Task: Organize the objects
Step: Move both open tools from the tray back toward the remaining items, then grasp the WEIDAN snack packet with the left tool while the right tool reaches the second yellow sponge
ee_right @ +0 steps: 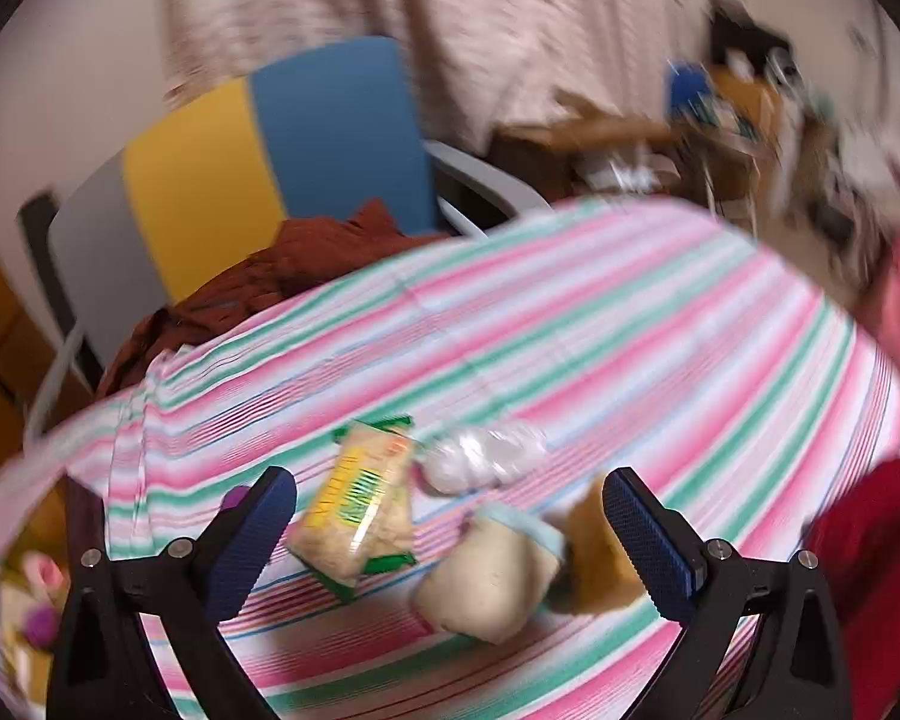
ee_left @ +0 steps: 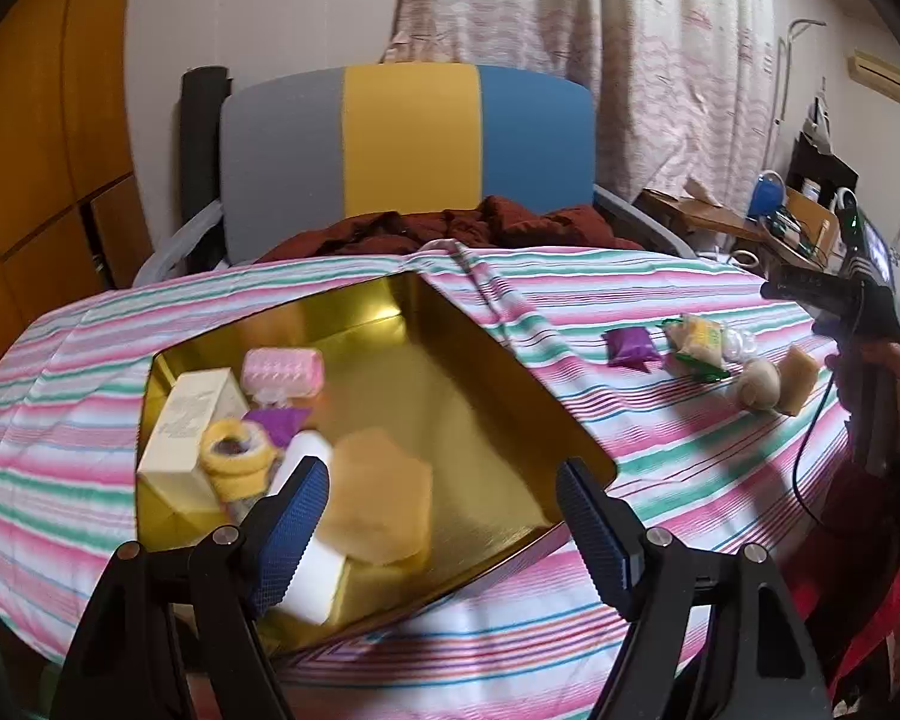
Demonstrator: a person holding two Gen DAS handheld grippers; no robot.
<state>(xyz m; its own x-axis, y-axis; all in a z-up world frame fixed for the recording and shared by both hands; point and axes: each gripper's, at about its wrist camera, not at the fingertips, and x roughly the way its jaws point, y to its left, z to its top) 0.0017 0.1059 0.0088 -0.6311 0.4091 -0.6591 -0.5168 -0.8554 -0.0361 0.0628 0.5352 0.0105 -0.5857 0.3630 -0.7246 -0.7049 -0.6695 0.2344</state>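
In the left view alone, the gold tray (ee_left: 450,324) shows; both jaws apart, empty.

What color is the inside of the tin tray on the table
Shiny gold. The tin tray shows best in the left wrist view.

A tray (ee_left: 480,360) sits left on the table (ee_left: 660,456) (a chair (ee_left: 408,138) stands behind); a packet (ee_left: 699,345) and pouch (ee_left: 630,348) lie to its right.
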